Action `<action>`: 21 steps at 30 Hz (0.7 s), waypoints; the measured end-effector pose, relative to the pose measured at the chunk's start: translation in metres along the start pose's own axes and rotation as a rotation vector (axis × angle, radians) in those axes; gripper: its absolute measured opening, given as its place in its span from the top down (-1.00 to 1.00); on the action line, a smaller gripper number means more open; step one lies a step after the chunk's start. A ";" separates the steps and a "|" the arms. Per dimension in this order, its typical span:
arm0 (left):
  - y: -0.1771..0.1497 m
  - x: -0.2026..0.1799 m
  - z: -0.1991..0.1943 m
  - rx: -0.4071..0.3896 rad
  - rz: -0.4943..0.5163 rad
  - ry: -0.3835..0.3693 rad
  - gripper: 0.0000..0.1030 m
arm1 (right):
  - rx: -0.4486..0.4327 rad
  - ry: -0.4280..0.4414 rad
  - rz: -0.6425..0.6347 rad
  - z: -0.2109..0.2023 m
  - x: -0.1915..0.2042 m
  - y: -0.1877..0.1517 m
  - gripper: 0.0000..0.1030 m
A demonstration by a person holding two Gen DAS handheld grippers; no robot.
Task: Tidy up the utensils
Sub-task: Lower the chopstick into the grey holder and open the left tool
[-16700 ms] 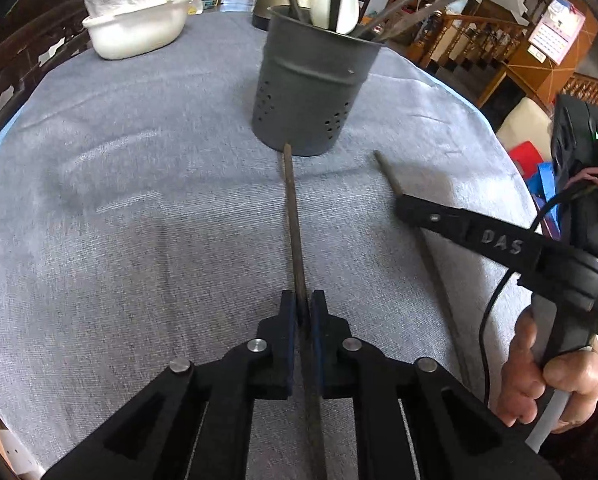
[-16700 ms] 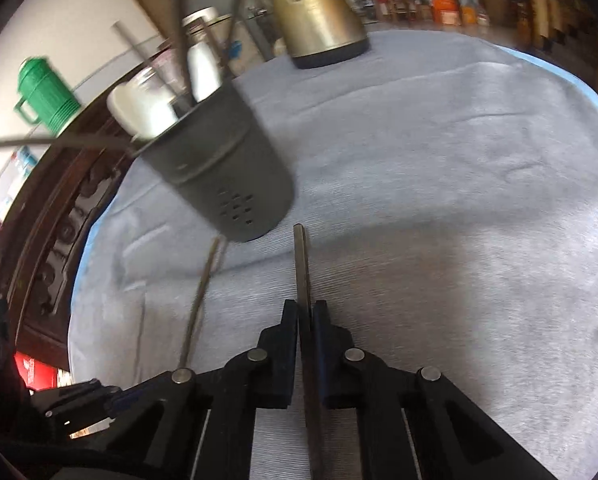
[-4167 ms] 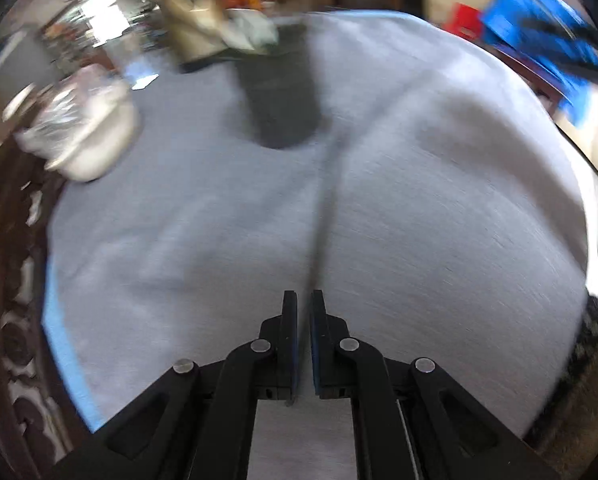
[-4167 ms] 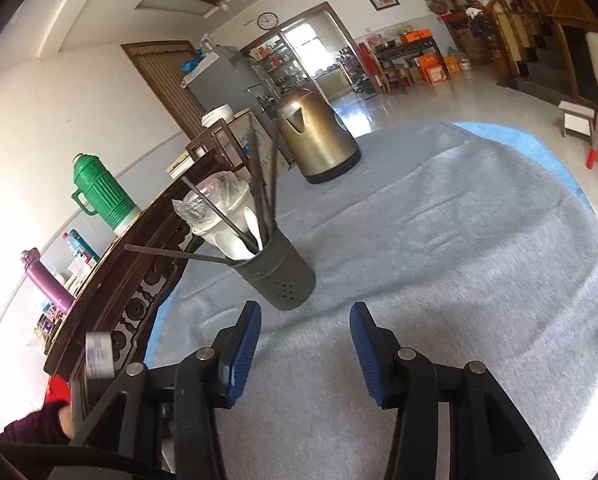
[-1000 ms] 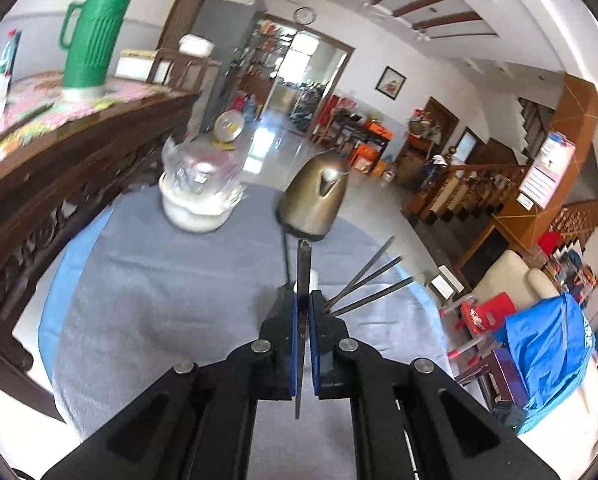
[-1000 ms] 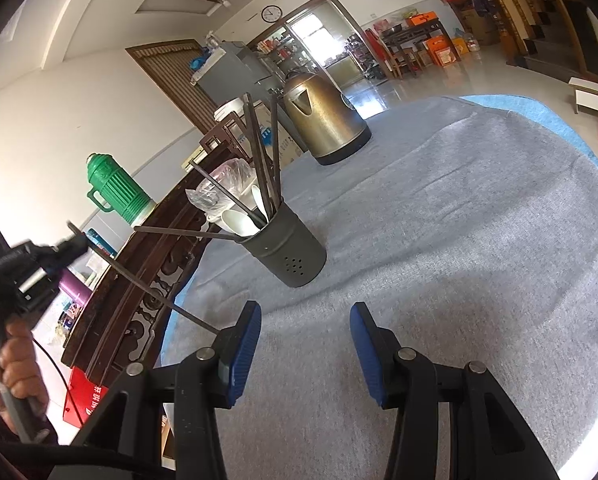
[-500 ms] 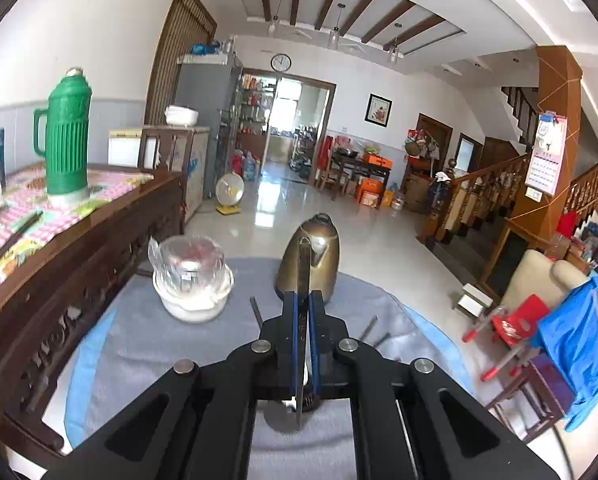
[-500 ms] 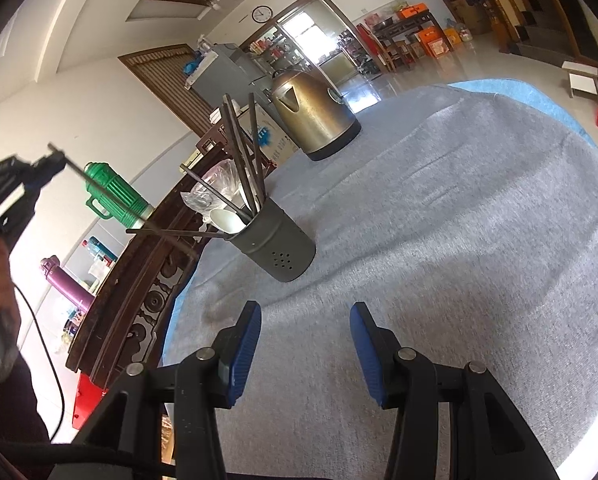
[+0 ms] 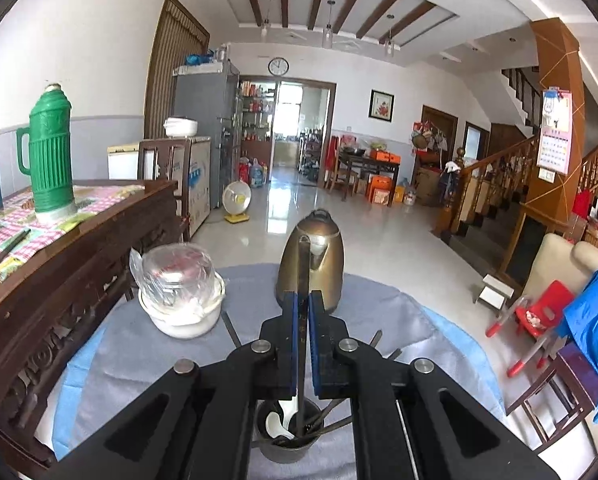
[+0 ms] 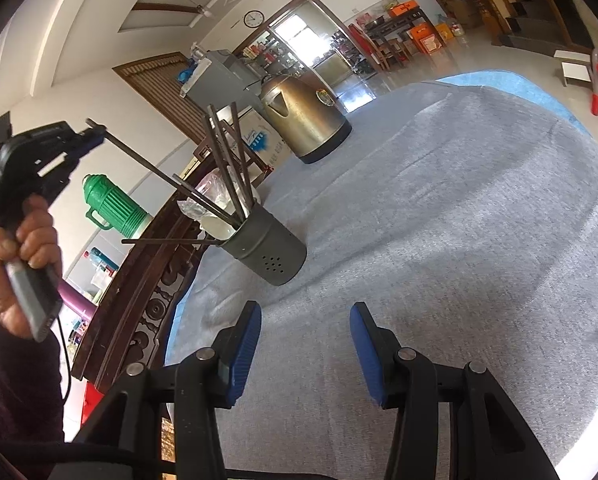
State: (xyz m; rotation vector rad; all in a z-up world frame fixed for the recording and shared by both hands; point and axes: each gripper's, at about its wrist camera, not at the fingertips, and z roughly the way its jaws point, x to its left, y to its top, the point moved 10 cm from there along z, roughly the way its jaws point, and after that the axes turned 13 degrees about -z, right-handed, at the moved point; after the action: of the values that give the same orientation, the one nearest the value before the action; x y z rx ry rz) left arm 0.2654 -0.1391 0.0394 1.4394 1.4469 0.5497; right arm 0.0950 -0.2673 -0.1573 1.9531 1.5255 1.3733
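The chopstick was pinched tight in the left gripper, its low end already inside the gray cup with the other sticks. Letting go was probably all that was left. The right gripper was wide open and empty above the table.

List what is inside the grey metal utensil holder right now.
The utensil holder holds several dark chopsticks and a white spoon. The left hand-held gripper is lowering another chopstick in. The holder's wall hides their lower ends.
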 end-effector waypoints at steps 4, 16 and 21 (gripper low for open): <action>-0.010 0.002 0.012 0.027 0.004 0.018 0.90 | -0.003 -0.002 0.002 0.000 -0.002 0.001 0.03; -0.022 0.005 0.021 0.058 0.022 0.054 0.90 | -0.002 -0.006 0.008 -0.001 -0.005 0.001 0.03; -0.027 0.008 0.024 0.074 0.028 0.069 0.90 | 0.001 -0.005 0.005 0.000 -0.004 0.000 0.03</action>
State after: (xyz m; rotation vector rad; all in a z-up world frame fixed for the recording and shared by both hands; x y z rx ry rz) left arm 0.2748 -0.1442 0.0037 1.5137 1.5171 0.5734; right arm 0.0950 -0.2707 -0.1585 1.9613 1.5201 1.3688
